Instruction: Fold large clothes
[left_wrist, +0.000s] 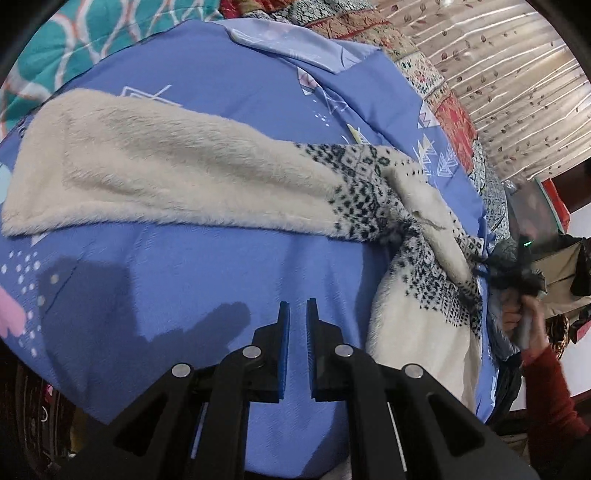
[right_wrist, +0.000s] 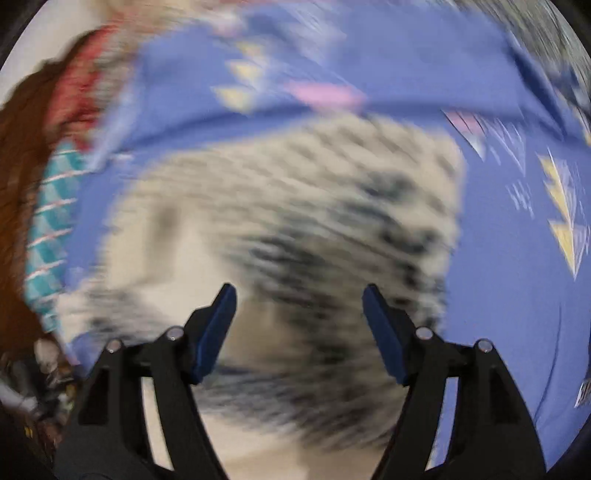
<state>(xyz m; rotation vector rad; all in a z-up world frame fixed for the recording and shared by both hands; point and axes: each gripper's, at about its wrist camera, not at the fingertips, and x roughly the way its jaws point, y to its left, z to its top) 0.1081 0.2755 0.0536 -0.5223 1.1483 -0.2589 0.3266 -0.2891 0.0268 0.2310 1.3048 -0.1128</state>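
A fluffy cream garment (left_wrist: 177, 173) with a black-and-white patterned band lies across a blue printed bedsheet (left_wrist: 207, 280). Its right part hangs over the bed's right edge. My left gripper (left_wrist: 298, 314) hovers over bare sheet below the garment, its jaws nearly closed with a thin gap and nothing between them. My right gripper (right_wrist: 299, 295) is open wide above the patterned part of the garment (right_wrist: 303, 221); that view is motion-blurred. In the left wrist view, the right gripper (left_wrist: 524, 273) shows dimly at the bed's right edge by the garment's end.
A teal patterned cover (left_wrist: 74, 44) and a patchwork quilt (left_wrist: 436, 85) lie at the back of the bed. A leaf-print curtain (left_wrist: 517, 74) hangs at the right. A hand in a red sleeve (left_wrist: 546, 376) is at the bed's right edge.
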